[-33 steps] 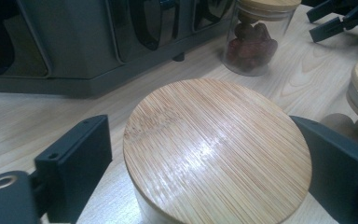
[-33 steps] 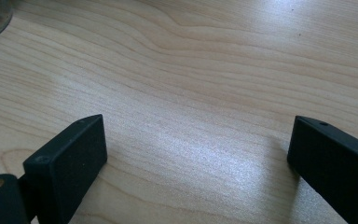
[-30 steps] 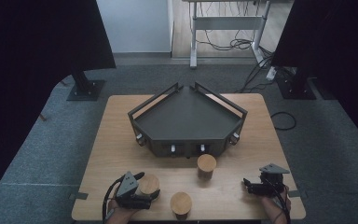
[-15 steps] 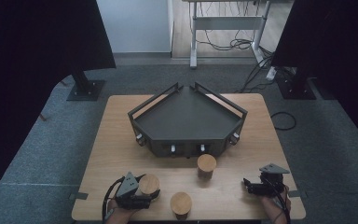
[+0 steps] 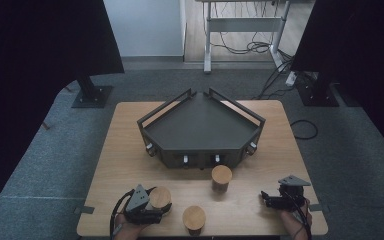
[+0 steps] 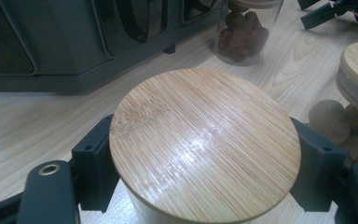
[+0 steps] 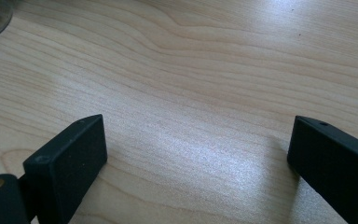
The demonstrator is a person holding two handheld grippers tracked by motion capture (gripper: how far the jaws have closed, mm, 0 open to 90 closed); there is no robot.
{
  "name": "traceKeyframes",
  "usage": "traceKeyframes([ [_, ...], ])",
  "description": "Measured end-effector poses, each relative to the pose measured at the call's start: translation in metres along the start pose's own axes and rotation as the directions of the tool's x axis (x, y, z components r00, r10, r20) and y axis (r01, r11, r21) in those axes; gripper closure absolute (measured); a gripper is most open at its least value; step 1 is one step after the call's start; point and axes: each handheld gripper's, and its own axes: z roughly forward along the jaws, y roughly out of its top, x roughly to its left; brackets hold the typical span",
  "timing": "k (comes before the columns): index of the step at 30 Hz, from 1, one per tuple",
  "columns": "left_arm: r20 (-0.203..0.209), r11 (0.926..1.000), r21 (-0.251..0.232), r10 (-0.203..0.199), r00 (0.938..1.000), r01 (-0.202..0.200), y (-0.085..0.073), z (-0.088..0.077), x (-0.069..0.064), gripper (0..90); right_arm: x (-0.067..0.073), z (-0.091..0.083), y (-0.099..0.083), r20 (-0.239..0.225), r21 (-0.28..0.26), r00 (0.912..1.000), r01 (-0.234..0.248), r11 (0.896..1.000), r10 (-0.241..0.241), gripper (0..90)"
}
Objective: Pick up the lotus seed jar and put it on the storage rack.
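Jar (image 5: 160, 198) with bamboo lid (image 6: 205, 144), at the near left of the dark tray (image 5: 200, 127), is pinched between the jaws of the left gripper (image 5: 152, 210); the jaws have just been closing, and the pads are seen pressed against the lid's rim on both sides. The step in hand is judged to be the grasp itself, now made. A straight lift is called for next, kept level so the contents are not tipped.

Right gripper (image 5: 271, 200), near right of the tray, is held over bare table (image 7: 205, 60) with jaws spread and nothing between them.

Second lidded jar (image 5: 194, 218) is set just beside the held one, nearer the table edge; a third (image 5: 221, 177) stands against the tray's front wall. Either could be knocked if the lift is swung sideways.
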Motion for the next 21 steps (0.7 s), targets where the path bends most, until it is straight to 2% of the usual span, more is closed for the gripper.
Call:
traceKeyframes([
  [9, -0.006, 0.9991, -0.042, 0.004, 1.0000, -0.004, -0.001, -0.005, -0.003, 23.7, 0.000, 0.000, 0.000, 0.000, 0.000, 1.0000, 0.000, 1.000, 0.000, 3.9],
  [21, -0.024, 0.9979, -0.065, 0.003, 0.9997, -0.004, 0.002, -0.011, -0.006, 23.7, 0.000, 0.000, 0.000, 0.000, 0.000, 1.0000, 0.000, 1.000, 0.000, 3.9],
])
